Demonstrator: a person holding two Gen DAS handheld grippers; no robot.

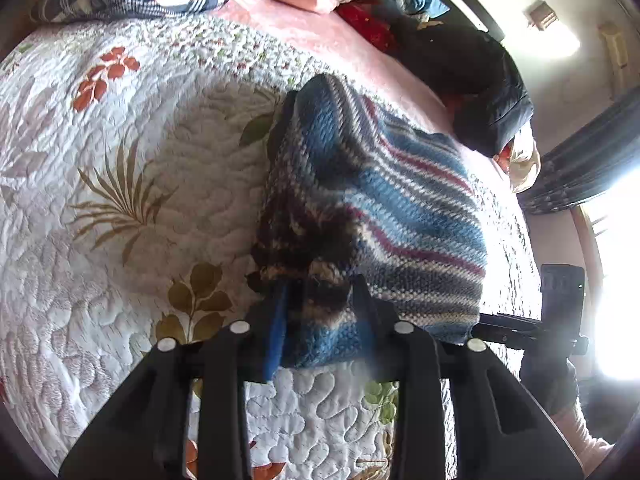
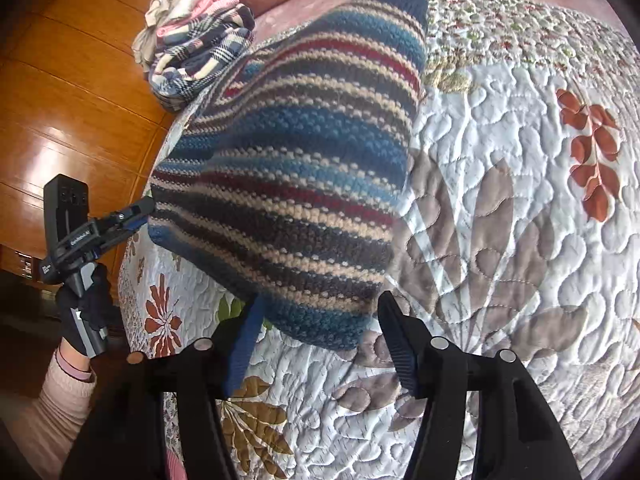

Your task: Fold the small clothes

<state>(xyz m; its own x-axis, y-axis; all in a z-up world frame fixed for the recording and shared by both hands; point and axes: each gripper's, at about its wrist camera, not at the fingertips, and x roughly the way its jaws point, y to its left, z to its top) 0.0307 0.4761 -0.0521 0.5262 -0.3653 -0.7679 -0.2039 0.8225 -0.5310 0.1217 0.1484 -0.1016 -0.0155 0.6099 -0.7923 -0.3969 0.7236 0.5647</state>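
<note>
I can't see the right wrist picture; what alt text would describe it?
A striped knitted garment lies on a floral quilt, with the open right claw at its near corner. At far left, the left claw meets its edge; folded clothes sit behind.

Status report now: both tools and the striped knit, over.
Left tool shut on striped knit, near edge. Right tool open, knit corner between its fingers. Knit lies on quilt. Nothing in the way.

Both wrist cameras look closely down from opposite sides, sharing the striped knit [image 1: 384, 200] on the quilt [image 2: 520, 200].
</note>
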